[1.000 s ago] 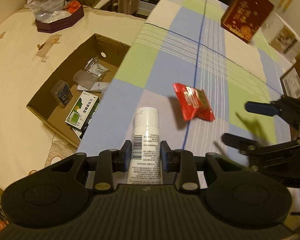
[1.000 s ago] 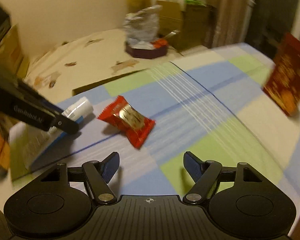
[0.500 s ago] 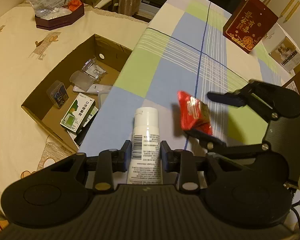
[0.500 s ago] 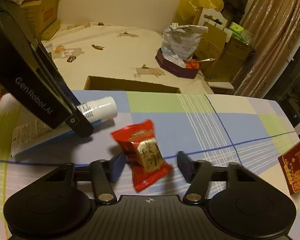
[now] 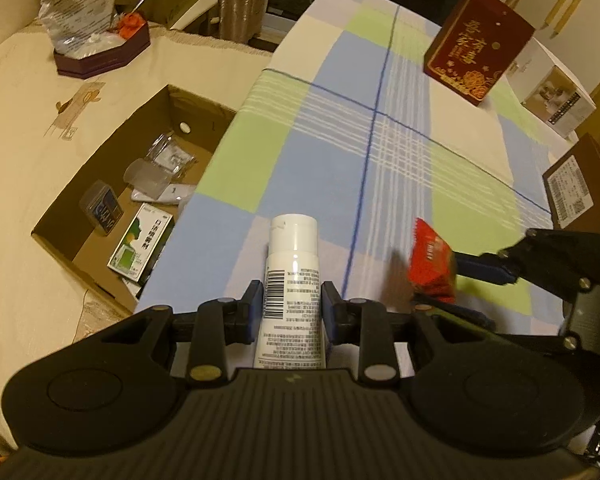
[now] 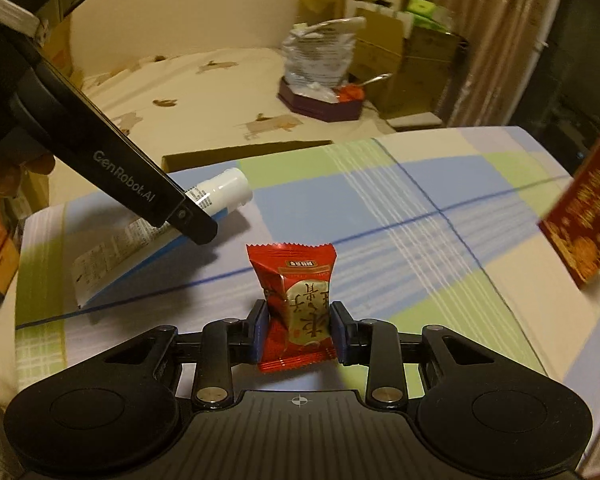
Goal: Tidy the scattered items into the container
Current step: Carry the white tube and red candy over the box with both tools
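Note:
My left gripper (image 5: 291, 298) is shut on a white tube (image 5: 293, 264) with a barcode, cap pointing away over the checked cloth. My right gripper (image 6: 299, 318) is shut on a red snack packet (image 6: 298, 300), held upright just above the cloth. The same red snack packet (image 5: 431, 262) shows at the right of the left wrist view, between the right gripper's blue-padded fingers. The white tube (image 6: 204, 204) also shows in the right wrist view, under the left gripper's black arm. An open cardboard box (image 5: 60, 224) sits lower, left of the table, holding several small items.
A red gift box (image 5: 478, 50) stands at the far end of the table beside a white carton (image 5: 556, 102). A brown carton (image 5: 580, 192) sits at the right edge. A purple tray with a foil bag (image 5: 100, 48) rests on the cream surface beyond the cardboard box.
My right gripper moved in around the red packet, shut on it and raised it off the cloth. My left gripper kept its hold on the tube and hardly moved.

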`<state>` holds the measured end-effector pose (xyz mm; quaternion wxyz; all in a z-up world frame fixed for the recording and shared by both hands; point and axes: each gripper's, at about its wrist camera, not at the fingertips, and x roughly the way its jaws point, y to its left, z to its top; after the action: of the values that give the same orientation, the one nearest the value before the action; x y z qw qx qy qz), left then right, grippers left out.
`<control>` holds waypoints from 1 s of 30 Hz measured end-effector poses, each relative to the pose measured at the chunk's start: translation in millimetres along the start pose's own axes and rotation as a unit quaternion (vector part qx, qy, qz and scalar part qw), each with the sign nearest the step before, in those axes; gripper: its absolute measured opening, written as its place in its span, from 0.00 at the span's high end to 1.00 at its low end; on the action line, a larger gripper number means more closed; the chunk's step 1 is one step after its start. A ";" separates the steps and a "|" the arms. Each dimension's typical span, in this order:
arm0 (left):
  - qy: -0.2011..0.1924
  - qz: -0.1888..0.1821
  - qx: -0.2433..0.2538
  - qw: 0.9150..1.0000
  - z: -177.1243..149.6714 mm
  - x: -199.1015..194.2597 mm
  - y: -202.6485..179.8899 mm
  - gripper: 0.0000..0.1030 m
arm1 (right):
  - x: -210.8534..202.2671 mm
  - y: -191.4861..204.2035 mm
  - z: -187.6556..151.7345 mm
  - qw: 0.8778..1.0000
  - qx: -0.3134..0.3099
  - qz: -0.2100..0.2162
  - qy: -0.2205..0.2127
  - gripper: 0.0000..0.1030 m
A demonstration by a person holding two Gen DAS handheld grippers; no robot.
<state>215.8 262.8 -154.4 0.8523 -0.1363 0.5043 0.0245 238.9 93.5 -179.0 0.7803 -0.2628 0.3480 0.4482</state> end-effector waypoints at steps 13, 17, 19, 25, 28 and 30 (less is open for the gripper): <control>-0.049 -0.040 0.053 0.997 20.3 -24.8 -71.0 0.75 | -99.0 -28.6 -31.9 0.994 0.101 -0.038 -0.027 0.65; -0.084 -0.074 0.073 0.991 36.2 -38.8 -107.3 0.75 | -134.7 -39.5 -48.1 0.988 0.136 -0.057 -0.047 0.66; -0.103 -0.097 0.082 0.987 43.6 -46.1 -126.1 0.75 | -155.4 -47.7 -58.1 0.983 0.159 -0.073 -0.061 0.65; -0.136 -0.171 0.111 0.970 60.7 -59.2 -187.2 0.75 | -215.5 -80.9 -93.3 0.956 0.235 -0.139 -0.110 0.65; -0.147 -0.209 0.127 0.959 65.1 -65.0 -220.1 0.75 | -245.8 -96.7 -110.1 0.934 0.279 -0.176 -0.139 0.65; -0.152 -0.232 0.132 0.952 67.3 -68.9 -240.5 0.75 | -264.5 -107.2 -120.9 0.919 0.302 -0.200 -0.157 0.65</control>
<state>282.5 55.4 -14.1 0.9114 -0.1299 0.3224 -0.2202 202.2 -179.8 -37.4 0.9405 -0.0052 0.2804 0.1918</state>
